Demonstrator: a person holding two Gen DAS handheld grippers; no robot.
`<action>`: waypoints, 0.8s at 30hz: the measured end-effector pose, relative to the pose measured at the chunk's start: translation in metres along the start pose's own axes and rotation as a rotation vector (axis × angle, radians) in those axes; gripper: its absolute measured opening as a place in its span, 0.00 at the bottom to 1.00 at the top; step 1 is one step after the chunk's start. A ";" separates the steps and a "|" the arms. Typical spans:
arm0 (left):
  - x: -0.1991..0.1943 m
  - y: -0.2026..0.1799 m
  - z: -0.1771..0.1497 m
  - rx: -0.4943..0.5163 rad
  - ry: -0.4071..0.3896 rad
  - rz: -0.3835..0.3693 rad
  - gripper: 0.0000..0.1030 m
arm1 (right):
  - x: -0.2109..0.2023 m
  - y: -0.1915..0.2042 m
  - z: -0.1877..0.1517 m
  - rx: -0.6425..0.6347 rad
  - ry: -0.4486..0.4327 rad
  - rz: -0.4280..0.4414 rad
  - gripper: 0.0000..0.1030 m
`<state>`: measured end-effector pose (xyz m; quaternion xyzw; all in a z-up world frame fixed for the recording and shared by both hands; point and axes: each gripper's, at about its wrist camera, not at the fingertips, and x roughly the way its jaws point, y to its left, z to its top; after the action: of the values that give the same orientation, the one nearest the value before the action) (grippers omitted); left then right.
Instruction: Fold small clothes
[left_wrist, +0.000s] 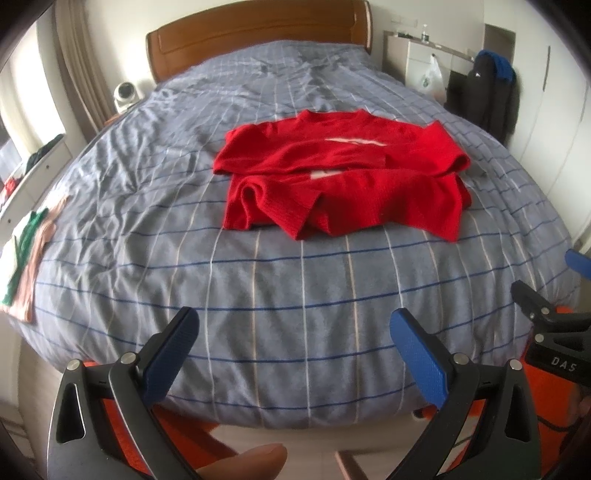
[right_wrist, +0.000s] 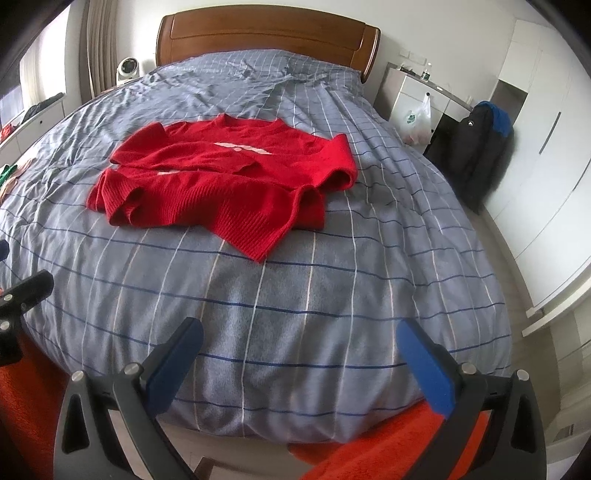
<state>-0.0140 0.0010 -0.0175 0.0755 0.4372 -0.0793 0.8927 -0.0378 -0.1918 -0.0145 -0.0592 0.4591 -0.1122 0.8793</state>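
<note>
So the bed (left_wrist: 280, 332) had a wooden headboard and a grey-blue duvet cover with a white and dark blue grid, pretty wrinkled on the left side. A red knit sweater (left_wrist: 343, 177) lay roughly folded around the middle of it. Over at the left edge sat a small stack of folded clothes (left_wrist: 26, 254), green, white and pink.

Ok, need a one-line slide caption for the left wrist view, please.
Left gripper open above the checked bedspread, facing a rumpled red sweater awaiting folding.
</note>
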 end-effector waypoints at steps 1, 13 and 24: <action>0.001 0.000 0.000 0.000 0.000 0.000 1.00 | 0.000 0.000 0.000 -0.001 0.001 -0.001 1.00; 0.009 0.002 -0.003 0.009 0.022 -0.004 1.00 | 0.004 0.001 0.000 -0.002 0.005 -0.007 1.00; 0.013 0.001 -0.004 0.013 0.034 -0.002 1.00 | 0.008 0.001 -0.003 -0.004 0.009 -0.007 1.00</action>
<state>-0.0086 0.0019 -0.0303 0.0823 0.4517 -0.0816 0.8846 -0.0359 -0.1931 -0.0227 -0.0622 0.4631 -0.1148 0.8766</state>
